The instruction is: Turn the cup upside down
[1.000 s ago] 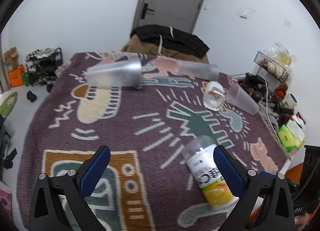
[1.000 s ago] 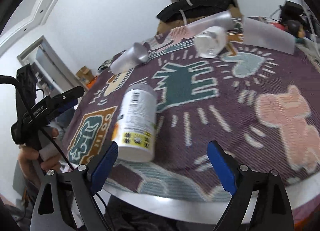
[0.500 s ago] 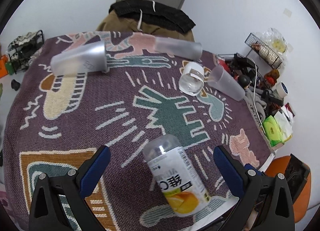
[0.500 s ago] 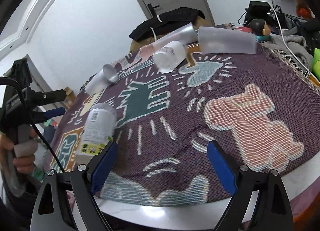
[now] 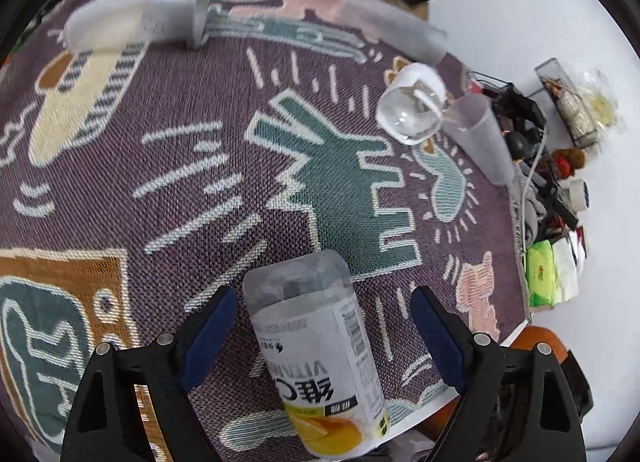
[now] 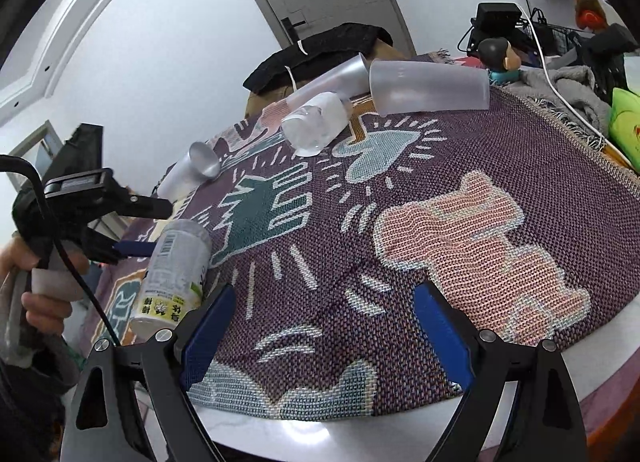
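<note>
Left wrist view: both tools [image 5: 322, 332] [image 6: 320, 334] spread wide, left straddling the lying cup [image 5: 316, 350]

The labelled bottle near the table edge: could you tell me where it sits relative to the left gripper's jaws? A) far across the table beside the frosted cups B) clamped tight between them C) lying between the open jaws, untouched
C: the labelled bottle lies on its side between the left gripper's spread jaws, with gaps visible on both sides.
</note>
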